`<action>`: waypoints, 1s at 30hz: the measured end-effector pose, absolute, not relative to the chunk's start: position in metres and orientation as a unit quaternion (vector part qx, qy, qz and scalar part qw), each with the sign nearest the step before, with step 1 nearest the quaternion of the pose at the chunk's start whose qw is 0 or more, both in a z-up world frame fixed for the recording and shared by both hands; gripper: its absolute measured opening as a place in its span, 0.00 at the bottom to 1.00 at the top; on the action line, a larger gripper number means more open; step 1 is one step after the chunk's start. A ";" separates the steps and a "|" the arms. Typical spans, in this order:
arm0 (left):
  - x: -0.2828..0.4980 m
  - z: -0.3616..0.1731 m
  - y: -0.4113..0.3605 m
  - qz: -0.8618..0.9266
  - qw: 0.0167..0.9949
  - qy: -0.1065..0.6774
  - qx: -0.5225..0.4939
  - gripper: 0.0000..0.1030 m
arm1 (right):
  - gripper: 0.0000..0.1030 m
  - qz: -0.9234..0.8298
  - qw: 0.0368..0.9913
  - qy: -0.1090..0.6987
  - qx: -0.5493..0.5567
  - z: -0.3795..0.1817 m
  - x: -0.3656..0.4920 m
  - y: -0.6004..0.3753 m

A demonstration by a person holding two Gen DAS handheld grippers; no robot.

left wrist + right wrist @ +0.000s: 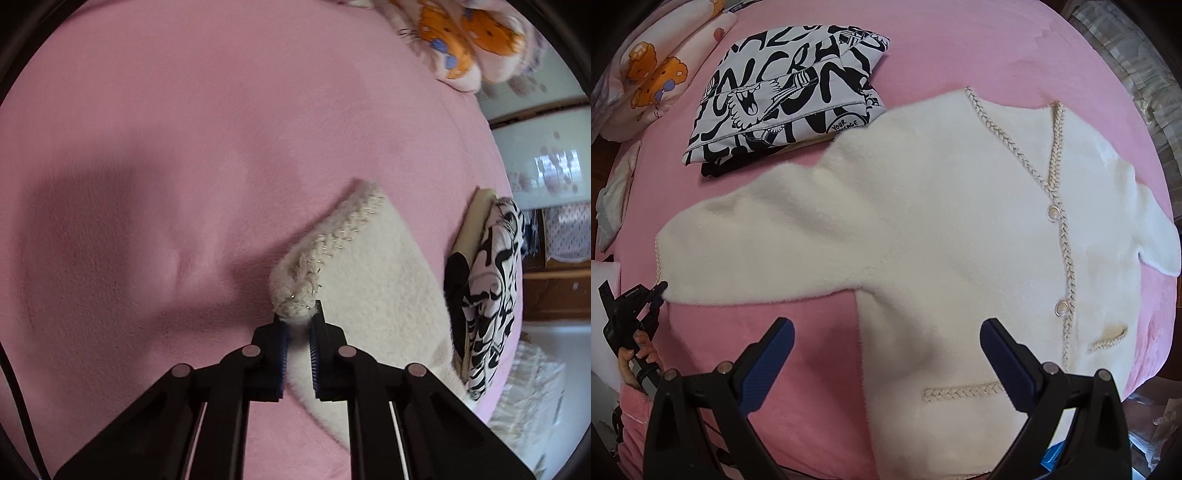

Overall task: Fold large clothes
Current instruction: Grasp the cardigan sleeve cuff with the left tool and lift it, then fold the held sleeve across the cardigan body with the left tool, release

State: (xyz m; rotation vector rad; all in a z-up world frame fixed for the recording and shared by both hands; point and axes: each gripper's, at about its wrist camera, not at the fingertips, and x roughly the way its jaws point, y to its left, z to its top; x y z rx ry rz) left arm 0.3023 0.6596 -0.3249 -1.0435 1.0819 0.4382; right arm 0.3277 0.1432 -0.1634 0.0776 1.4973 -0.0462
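A white fluffy cardigan is lying face up and spread out on the pink bed, buttons fastened and braided trim running down the front. It is laid flat like this, I judge, so that the sleeves can be folded in over the body first.

The left tool is clenching the cuff of the sleeve that is stretching away from the body toward the side of the bed. Its two blue pads are sitting close together with the braided cuff edge pinched between them. In the right wrist view the same tool is showing small at the sleeve's end, with the person's hand behind it. Gripping at the very tip makes sense: it is giving control of the whole sleeve length when it is lifted and carried across.

The right tool is hovering released over the lower part of the cardigan, near the side seam and the braided pocket edge. Its fingers are spread wide and holding nothing. It is probably waiting to pin the body or take the hem.

A folded black-and-white printed garment is lying further up the bed, just beside the cardigan's shoulder, seemingly atop other folded pieces. A cartoon-print quilt is bunched in the corner.

The folding itself seems to be just starting.
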 end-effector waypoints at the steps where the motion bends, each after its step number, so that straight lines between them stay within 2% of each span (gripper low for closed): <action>1: 0.304 -0.319 0.656 0.197 0.716 0.490 -0.457 0.07 | 0.98 -0.022 0.732 0.680 0.036 -0.163 0.327 0.142; 9: 0.323 -0.252 0.616 0.159 0.784 0.491 -0.345 0.06 | 0.98 -0.031 0.731 0.679 0.057 -0.165 0.323 0.130; 16: 0.346 -0.189 0.534 0.088 0.843 0.478 -0.232 0.05 | 0.98 -0.031 0.740 0.667 0.081 -0.162 0.317 0.114; 24: 0.356 -0.135 0.405 -0.074 0.869 0.458 -0.175 0.05 | 0.98 -0.035 0.747 0.654 0.117 -0.156 0.306 0.070; 30: 0.359 -0.136 0.290 -0.166 0.851 0.473 -0.156 0.05 | 0.98 -0.064 0.746 0.644 0.154 -0.155 0.295 0.011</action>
